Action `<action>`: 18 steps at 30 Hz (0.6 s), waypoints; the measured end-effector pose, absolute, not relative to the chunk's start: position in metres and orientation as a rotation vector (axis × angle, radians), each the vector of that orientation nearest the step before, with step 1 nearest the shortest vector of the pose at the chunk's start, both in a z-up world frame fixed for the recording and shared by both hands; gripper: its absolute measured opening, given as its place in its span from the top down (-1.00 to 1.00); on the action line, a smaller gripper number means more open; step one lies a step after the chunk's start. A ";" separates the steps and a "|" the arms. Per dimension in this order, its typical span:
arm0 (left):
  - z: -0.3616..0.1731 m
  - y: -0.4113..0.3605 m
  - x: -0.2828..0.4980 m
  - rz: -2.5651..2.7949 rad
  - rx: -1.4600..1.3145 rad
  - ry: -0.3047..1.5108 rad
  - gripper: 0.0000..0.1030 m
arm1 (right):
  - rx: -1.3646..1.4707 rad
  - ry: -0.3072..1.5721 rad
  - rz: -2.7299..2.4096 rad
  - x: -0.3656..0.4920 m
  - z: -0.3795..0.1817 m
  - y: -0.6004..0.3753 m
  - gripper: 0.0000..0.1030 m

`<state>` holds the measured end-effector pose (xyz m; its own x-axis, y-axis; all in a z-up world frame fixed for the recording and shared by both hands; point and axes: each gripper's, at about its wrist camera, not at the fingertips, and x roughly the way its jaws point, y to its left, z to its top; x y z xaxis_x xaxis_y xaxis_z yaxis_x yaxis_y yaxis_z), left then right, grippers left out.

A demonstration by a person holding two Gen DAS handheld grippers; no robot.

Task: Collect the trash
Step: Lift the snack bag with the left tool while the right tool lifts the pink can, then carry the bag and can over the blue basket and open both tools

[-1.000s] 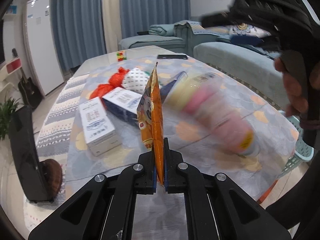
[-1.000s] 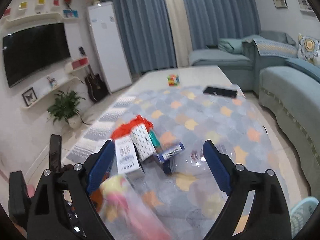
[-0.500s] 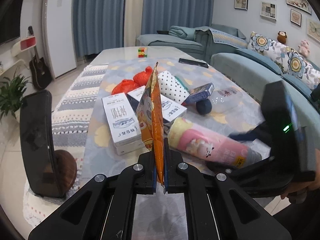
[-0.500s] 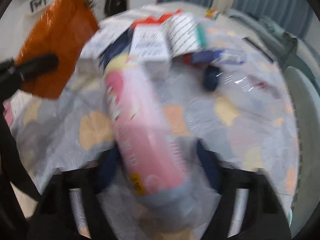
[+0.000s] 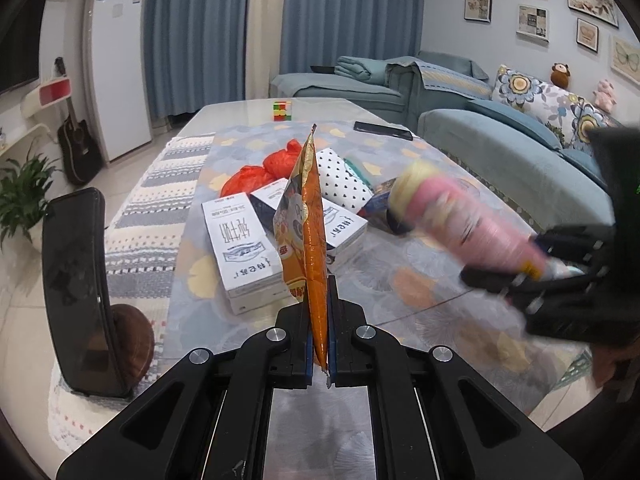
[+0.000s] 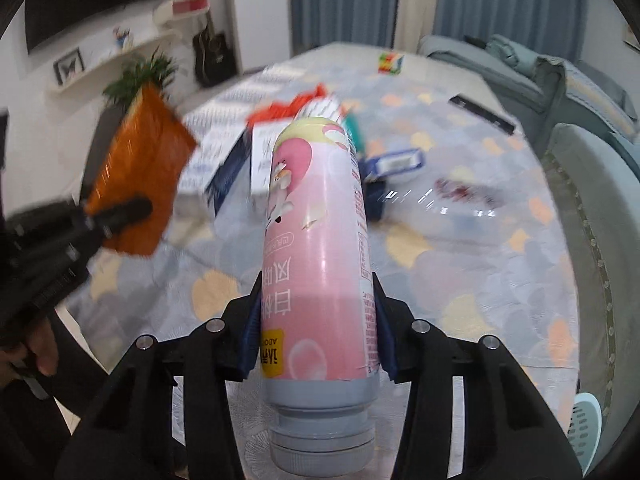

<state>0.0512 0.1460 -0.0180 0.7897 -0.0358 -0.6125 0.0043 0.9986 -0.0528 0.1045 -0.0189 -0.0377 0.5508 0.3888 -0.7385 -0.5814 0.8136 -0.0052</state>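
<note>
The left gripper (image 5: pixel 319 332) pinches a flat orange snack bag (image 5: pixel 310 240) that stands straight up in the middle of the frame. The right gripper (image 6: pixel 316 320) squeezes a pink bottle (image 6: pixel 318 240) near its grey cap end, low in the middle of its frame. Behind both, white boxes (image 5: pixel 240 248) and a red bag (image 5: pixel 264 170) lie on the table (image 5: pixel 420 292).

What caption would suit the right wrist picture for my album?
Right gripper clamps a pink bottle above the cluttered table, while the left gripper holds an orange wrapper.
</note>
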 end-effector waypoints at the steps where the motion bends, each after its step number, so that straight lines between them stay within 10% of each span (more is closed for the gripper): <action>1: -0.018 0.144 0.051 -0.025 -0.045 0.662 0.92 | -0.243 0.782 0.574 0.105 -0.030 -0.024 0.16; 18: 0.002 0.083 0.052 -0.141 0.017 0.619 0.92 | -0.135 0.680 0.421 0.096 0.000 -0.100 0.16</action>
<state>0.0516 0.0829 0.0022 0.8053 -0.1266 -0.5792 0.1369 0.9902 -0.0262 0.0962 -0.0997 -0.0003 0.6972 0.3329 -0.6349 -0.4198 0.9075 0.0149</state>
